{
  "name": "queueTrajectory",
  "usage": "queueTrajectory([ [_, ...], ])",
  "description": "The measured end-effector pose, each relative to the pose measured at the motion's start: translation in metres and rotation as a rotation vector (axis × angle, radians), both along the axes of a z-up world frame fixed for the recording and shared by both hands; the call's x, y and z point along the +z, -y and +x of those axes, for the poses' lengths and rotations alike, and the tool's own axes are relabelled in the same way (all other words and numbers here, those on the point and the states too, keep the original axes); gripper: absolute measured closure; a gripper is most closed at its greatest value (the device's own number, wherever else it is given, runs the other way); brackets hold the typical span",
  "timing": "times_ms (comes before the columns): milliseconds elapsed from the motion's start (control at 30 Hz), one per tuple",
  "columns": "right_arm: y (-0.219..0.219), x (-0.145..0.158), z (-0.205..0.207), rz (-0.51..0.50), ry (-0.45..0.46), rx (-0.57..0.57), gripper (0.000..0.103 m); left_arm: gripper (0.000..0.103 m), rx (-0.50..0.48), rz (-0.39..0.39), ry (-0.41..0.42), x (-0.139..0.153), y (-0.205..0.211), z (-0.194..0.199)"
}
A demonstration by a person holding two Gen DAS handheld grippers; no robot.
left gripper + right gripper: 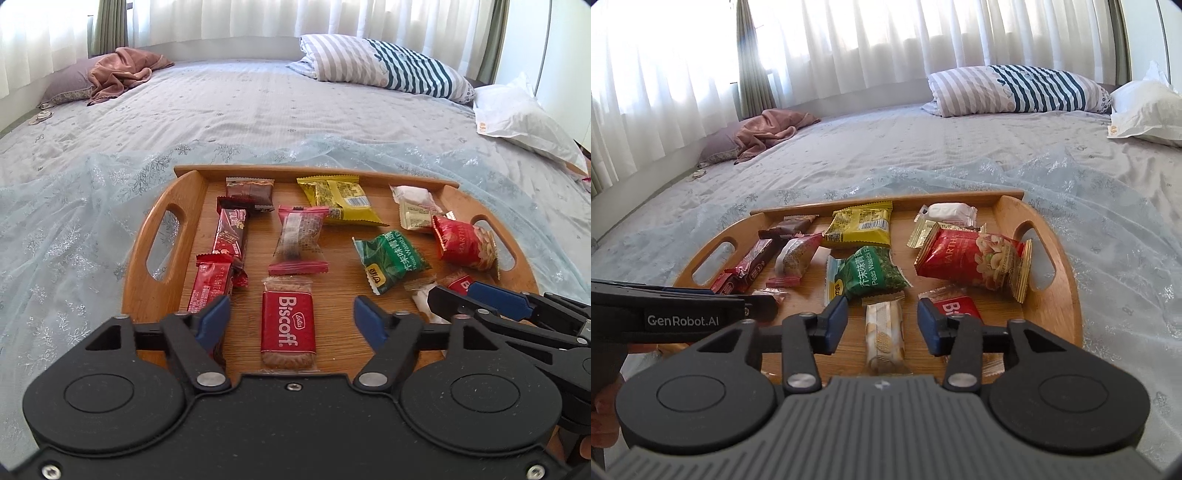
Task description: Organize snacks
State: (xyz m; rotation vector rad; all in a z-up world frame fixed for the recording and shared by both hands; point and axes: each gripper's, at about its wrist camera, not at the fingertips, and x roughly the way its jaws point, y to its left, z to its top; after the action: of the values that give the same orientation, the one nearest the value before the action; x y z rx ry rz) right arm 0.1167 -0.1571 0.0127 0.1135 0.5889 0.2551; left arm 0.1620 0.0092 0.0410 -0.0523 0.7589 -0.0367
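The left gripper (291,314) stands with its jaws spread wide, gripping nothing. A red Biscoff biscuit pack (288,325) lies flat on the wooden tray (162,236) between the two blue pads (212,317), clear of both. Just outside the left jaw lies a red bar wrapper (210,282), and beyond the jaw tips a pink-ended clear-wrapped snack (300,236). Further ahead is a yellow packet (341,199).

The right gripper (882,325) also has its jaws apart, somewhat less wide, and holds nothing. A pale wafer bar in a clear wrapper (885,334) lies lengthwise on the tray between the jaws, with a gap showing on each side. Just beyond the jaw tips sits a green wasabi-pea packet (868,277). A second red Biscoff pack (955,308) lies partly hidden behind the right jaw, and a red nut bag (975,264) rests ahead to the right.

The tray sits on a bed (258,110) over a pale blue sheer cloth (74,221), with a striped pillow (388,66) at the far side.
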Motion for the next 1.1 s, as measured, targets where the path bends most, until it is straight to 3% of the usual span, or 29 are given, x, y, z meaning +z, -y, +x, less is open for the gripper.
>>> queueTrajectory([
  [400, 0.012, 0.020, -0.029, -0.031, 0.091, -0.037, 0.016, 0.005, 0.013, 0.037, 0.043, 0.018, -0.008, -0.033],
  [733, 0.017, 0.023, -0.054, -0.040, 0.119, -0.038, 0.011, 0.002, 0.017, 0.003, 0.054, 0.020, -0.016, -0.066],
  [1100, 0.014, 0.004, -0.074, -0.064, 0.091, -0.035, 0.008, 0.001, 0.034, 0.007, 0.022, -0.001, -0.019, -0.087],
])
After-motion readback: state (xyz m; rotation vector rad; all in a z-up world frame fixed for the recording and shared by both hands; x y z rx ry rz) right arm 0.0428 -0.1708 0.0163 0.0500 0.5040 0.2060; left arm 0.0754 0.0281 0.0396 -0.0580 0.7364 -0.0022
